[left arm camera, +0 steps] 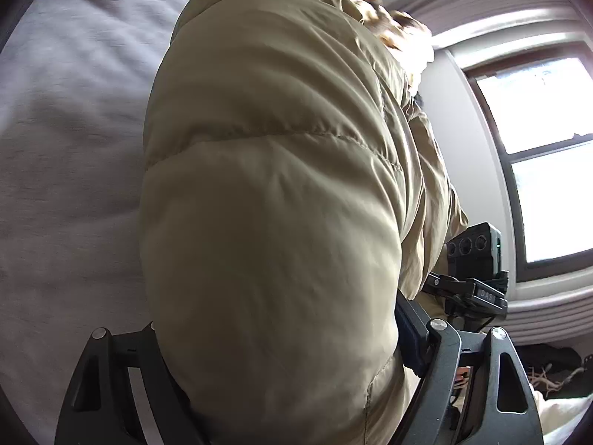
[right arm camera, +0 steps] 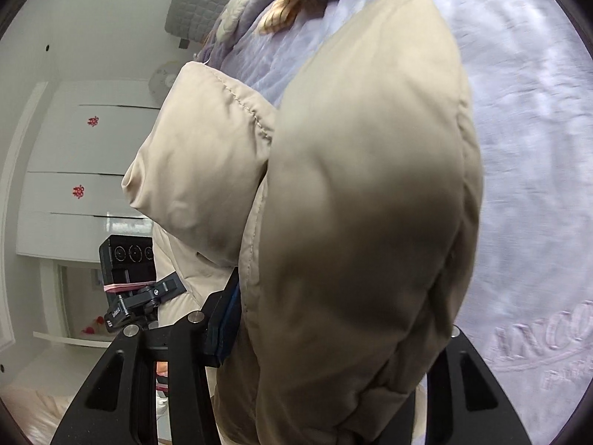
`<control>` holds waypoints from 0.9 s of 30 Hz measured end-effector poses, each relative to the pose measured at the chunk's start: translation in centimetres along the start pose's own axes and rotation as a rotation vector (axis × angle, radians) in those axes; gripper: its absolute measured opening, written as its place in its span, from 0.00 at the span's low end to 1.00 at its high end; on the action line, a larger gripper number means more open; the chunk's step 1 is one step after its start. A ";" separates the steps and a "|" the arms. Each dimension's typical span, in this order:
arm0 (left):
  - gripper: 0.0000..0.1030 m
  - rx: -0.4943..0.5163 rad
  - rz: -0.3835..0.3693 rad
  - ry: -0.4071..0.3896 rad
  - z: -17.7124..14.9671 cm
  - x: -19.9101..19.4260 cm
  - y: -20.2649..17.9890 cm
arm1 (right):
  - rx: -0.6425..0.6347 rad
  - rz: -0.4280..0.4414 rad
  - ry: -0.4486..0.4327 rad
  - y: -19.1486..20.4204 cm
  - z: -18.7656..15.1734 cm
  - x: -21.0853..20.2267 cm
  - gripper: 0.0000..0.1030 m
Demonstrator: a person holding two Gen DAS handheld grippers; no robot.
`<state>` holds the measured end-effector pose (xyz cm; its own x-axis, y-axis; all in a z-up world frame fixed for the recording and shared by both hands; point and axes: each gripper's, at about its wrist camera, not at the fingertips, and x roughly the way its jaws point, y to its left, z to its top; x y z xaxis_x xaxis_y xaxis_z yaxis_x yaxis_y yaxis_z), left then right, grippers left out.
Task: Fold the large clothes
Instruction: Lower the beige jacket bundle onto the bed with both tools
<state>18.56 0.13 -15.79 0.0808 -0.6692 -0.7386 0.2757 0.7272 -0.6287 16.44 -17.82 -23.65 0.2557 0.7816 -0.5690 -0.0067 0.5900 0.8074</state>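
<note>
My left gripper (left arm camera: 274,352) squeezed the puffy tan quilted coat (left arm camera: 267,193). My right gripper (right arm camera: 333,337) squeezed it too. The pale purple bedspread (right arm camera: 530,148) lay at three o'clock in the right view.

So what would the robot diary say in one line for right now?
step: folding | left gripper: shut on puffy beige jacket | right gripper: shut on puffy beige jacket | jacket lifted above pale bedspread

Left gripper (left arm camera: 274,341) fingers clamped wide, right gripper (right arm camera: 333,337) fingers clamped narrower
</note>
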 end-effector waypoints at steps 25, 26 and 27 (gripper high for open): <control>0.61 0.224 0.291 -0.193 6.7 -4.4 -4.5 | -0.178 -0.418 -0.099 10.4 -8.5 -0.2 0.16; 0.61 0.231 0.293 -0.183 7.5 -3.1 -5.1 | -0.201 -0.444 -0.077 10.7 -8.7 0.8 0.16; 0.61 0.236 0.305 -0.168 7.2 -2.0 -4.7 | -0.222 -0.489 -0.050 10.6 -9.0 1.8 0.16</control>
<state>23.97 -3.04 -9.58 0.3421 -0.4585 -0.8202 0.4256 0.8538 -0.2998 8.10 -8.39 -17.54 0.3255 0.3978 -0.8578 -0.0782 0.9154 0.3948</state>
